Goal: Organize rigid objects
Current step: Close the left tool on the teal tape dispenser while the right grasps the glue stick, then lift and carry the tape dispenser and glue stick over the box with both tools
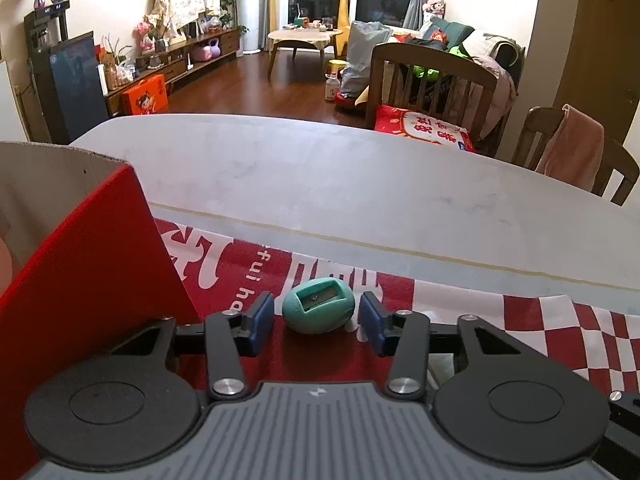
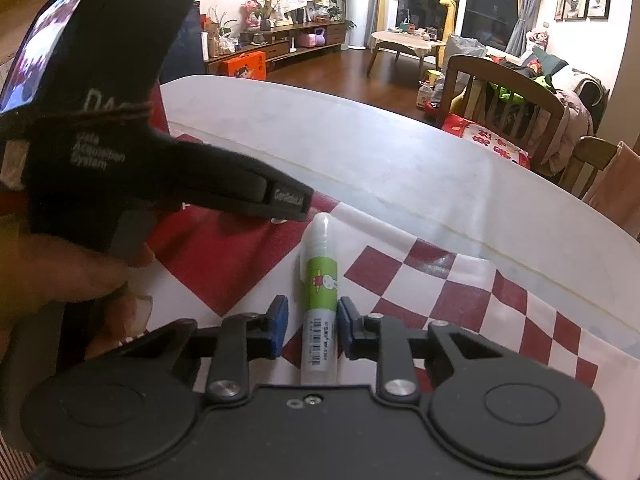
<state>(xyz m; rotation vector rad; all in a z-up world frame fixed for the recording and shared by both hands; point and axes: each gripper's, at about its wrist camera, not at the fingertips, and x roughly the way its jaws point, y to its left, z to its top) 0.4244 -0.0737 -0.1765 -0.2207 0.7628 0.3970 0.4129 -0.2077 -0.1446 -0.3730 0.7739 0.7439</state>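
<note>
In the left wrist view a teal egg-shaped pencil sharpener lies on the red and white cloth. My left gripper is open, its blue pads on either side of the sharpener with small gaps. In the right wrist view a white glue stick with a green label lies on the cloth, pointing away. My right gripper is open around its lower half; the pads stand just beside it. The left gripper's black body and the hand holding it fill the left of that view.
A red cardboard box with an open top stands close at the left. The cloth covers the near part of a white table. Wooden chairs stand beyond the far edge, at the right.
</note>
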